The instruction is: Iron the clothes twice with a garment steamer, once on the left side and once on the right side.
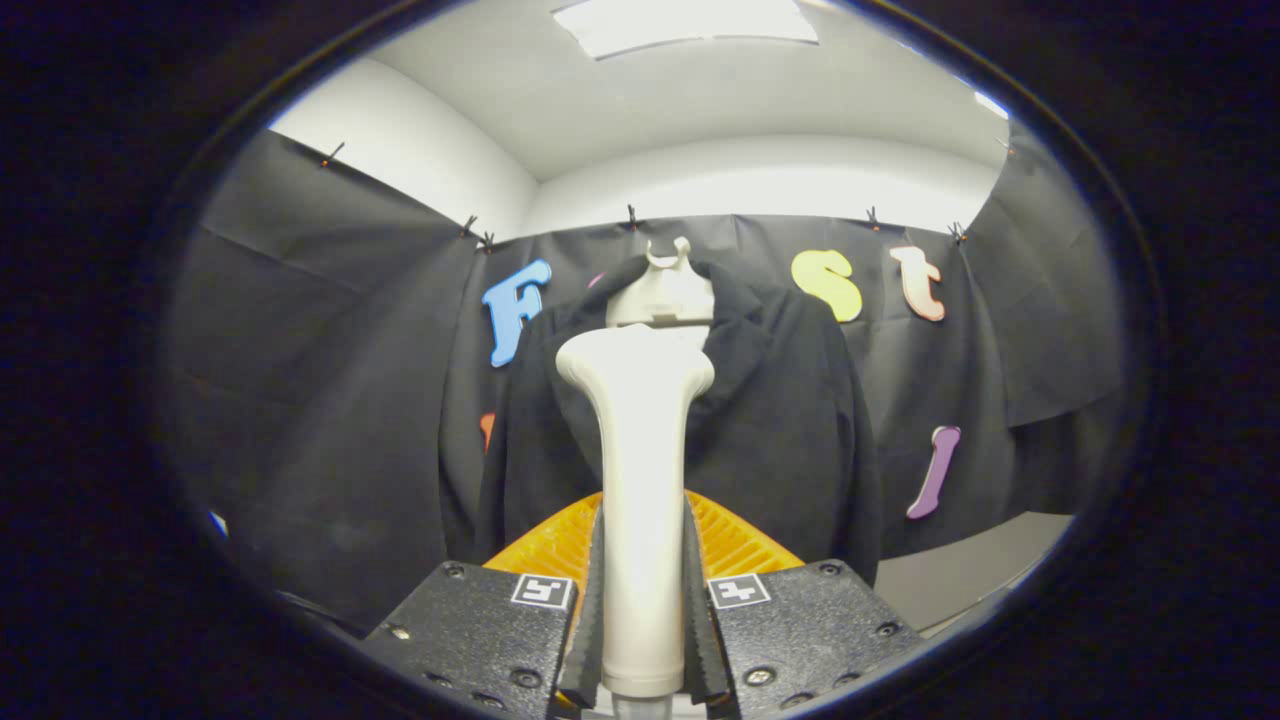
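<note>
While both fingers press its sides, the gripper point(643, 610) holds a cream plastic garment steamer point(640, 480) upright. Just beyond its head hangs a black fleece jacket point(790, 420) on a pale hanger point(663, 290).

The steamer point(640, 480) hides the middle of the black garment point(780, 430) and its hanger's lower part.

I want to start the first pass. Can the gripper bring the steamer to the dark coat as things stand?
Probably yes. The gripper has its jaws shut on the steamer, whose head points at the dark coat hanging just beyond, with nothing between them.
</note>
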`<action>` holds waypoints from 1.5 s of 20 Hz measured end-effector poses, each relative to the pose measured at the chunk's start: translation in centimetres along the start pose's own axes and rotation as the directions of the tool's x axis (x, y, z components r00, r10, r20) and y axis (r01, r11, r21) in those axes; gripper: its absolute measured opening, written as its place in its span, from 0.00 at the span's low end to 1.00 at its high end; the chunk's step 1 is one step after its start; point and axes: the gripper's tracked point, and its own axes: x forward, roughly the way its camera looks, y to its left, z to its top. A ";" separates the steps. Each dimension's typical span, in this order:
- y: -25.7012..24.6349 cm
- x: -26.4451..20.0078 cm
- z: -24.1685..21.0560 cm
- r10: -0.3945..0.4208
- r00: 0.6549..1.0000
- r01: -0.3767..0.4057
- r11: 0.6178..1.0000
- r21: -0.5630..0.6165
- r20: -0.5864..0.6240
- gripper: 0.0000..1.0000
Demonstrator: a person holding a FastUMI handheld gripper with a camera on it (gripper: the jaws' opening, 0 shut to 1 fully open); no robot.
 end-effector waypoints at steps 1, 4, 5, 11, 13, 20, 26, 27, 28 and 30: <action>0.5 1.3 1.2 0.008 0.999 -0.008 1.000 0.001 0.032 0.36; 2.1 4.7 3.4 0.027 0.995 -0.025 1.000 -0.016 0.095 0.36; 2.7 5.5 4.0 0.035 0.993 -0.033 0.999 -0.016 0.114 0.36; 5.5 10.0 5.8 0.044 0.986 -0.042 0.999 -0.017 0.163 0.36; 6.3 11.2 6.2 0.039 0.985 -0.035 0.999 -0.029 0.170 0.36; 7.3 11.8 2.8 0.039 0.994 -0.040 0.999 0.012 0.107 0.36; 6.5 10.2 0.2 0.019 0.997 -0.021 0.999 0.030 0.074 0.36; 6.4 9.9 -0.3 0.017 0.998 -0.019 0.999 0.031 0.066 0.36; 6.3 9.5 -0.7 0.013 0.998 -0.015 0.999 0.031 0.061 0.36; 6.4 8.9 -1.6 0.018 0.999 -0.020 0.999 0.037 0.049 0.36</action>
